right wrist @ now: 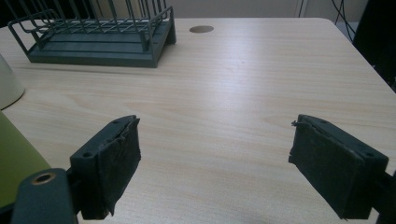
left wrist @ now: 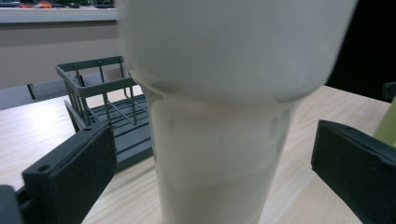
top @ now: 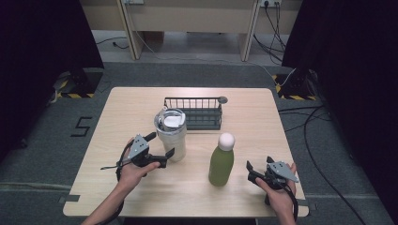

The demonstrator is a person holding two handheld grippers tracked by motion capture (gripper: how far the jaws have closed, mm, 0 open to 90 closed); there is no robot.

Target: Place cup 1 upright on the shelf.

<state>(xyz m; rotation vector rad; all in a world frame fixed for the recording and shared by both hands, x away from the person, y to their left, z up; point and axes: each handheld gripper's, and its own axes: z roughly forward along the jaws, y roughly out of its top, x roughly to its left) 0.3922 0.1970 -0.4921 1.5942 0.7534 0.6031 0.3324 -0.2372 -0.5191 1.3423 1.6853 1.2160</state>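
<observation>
High view: left tool [top: 159, 147] spread wide around white tumbler [top: 171, 134], right tool [top: 256, 170] spread, empty.

Grey carpet floor [top: 197, 75] around wooden table [top: 263, 131]; beige desk [top: 197, 18] beyond; black curtains [top: 42, 42] flanking; cables [top: 319, 122] right.

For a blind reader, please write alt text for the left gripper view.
A white tumbler stands close between the open left gripper's black jaws, not yet clamped. Behind it, a dark wire rack sits on the light wooden table.
</observation>
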